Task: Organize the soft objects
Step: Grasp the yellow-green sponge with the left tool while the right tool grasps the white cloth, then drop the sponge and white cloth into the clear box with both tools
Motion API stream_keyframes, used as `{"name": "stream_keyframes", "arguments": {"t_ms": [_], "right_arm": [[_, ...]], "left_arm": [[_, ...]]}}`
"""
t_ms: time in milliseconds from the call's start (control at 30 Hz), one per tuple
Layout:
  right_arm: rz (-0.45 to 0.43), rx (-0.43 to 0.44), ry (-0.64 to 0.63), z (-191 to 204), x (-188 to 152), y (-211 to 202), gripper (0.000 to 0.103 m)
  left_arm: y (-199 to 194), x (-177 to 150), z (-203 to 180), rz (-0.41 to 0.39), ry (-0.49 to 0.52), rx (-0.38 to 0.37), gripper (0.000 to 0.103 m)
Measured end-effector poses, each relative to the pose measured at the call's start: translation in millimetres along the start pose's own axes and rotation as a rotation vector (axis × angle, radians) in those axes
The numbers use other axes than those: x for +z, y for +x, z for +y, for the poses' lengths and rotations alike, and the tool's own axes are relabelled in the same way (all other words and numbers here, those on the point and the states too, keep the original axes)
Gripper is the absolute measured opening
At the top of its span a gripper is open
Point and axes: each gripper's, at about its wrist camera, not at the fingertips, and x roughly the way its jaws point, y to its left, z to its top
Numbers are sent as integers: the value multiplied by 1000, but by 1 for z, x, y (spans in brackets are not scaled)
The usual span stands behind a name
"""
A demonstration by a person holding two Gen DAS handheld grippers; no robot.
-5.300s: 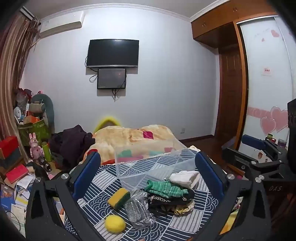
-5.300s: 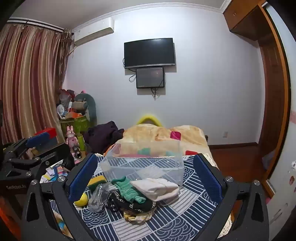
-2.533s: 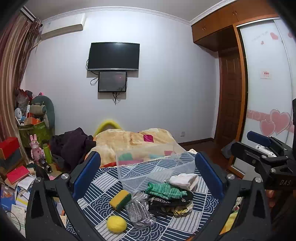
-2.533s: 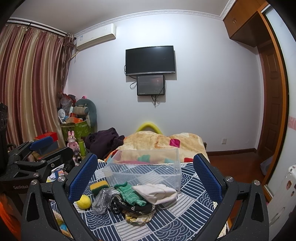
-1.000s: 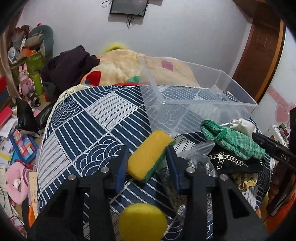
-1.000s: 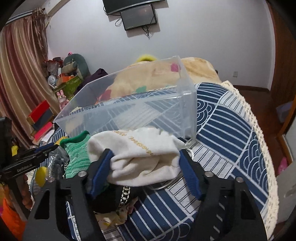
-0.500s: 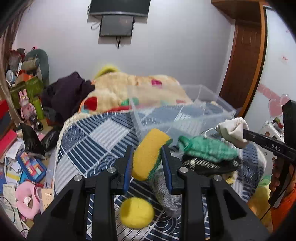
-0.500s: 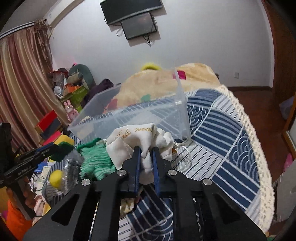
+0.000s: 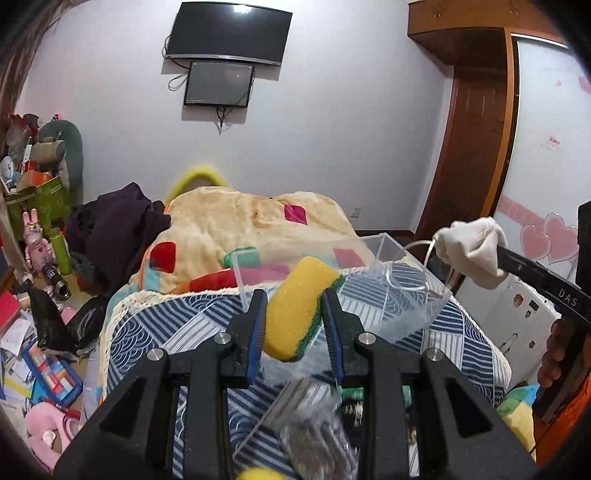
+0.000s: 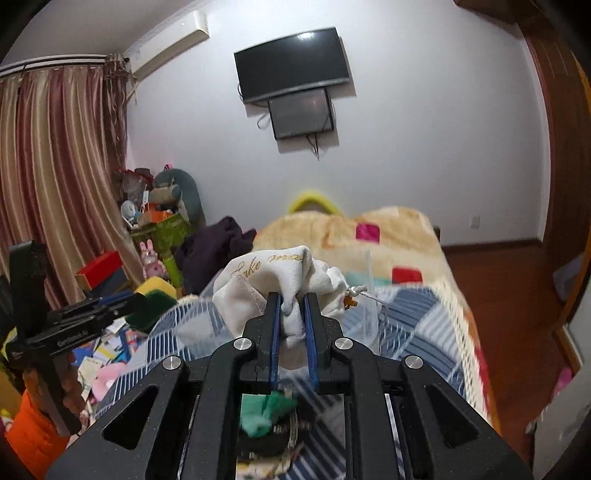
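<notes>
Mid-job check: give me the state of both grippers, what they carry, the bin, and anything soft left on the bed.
left gripper: shut on the sponge, lifted.
sponge: clamped between the fingers, tilted, off the bed.
right gripper: shut on the white pouch, lifted.
white pouch: bunched, held in the air.
clear bin: open-topped, nothing seen inside.
green knit item: lying on the bed.

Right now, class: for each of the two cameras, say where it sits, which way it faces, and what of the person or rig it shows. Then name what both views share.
Left wrist: sits on the left gripper, facing along its fingers over the clear bin toward the TV wall; shows its fingers clamping the sponge, plus the right gripper at the right edge.
Right wrist: sits on the right gripper, facing the same wall; shows its fingers pinching the white pouch, with the left gripper at the left edge.
Shared: sponge, pouch, bin, patterned bedspread, TV.
</notes>
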Motion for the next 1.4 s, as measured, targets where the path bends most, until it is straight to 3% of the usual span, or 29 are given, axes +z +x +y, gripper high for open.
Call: {"name": "stream_keyframes", "arguments": {"t_ms": [200, 533, 867, 1067, 1200, 1233, 1333, 1400], "right_arm": [[34, -19, -30, 4, 10, 35, 11], [231, -56, -73, 4, -9, 108, 11], [325, -73, -127, 6, -23, 122, 12], [301, -74, -132, 6, -18, 113, 18], [239, -78, -125, 7, -11, 94, 45], [226, -81, -127, 8, -9, 90, 46], [177, -78, -123, 10, -2, 73, 52], [138, -73, -111, 12, 1, 60, 67]], "left_arm": [[41, 9, 7, 77, -37, 4, 30], [102, -2, -2, 230, 12, 56, 30], [121, -11, -9, 288, 46, 67, 33], [106, -10, -12, 280, 44, 60, 45], [82, -3, -15, 231, 41, 49, 56], [77, -1, -16, 219, 41, 49, 59], [52, 4, -18, 165, 49, 58, 88], [35, 6, -19, 129, 52, 59, 100]]}}
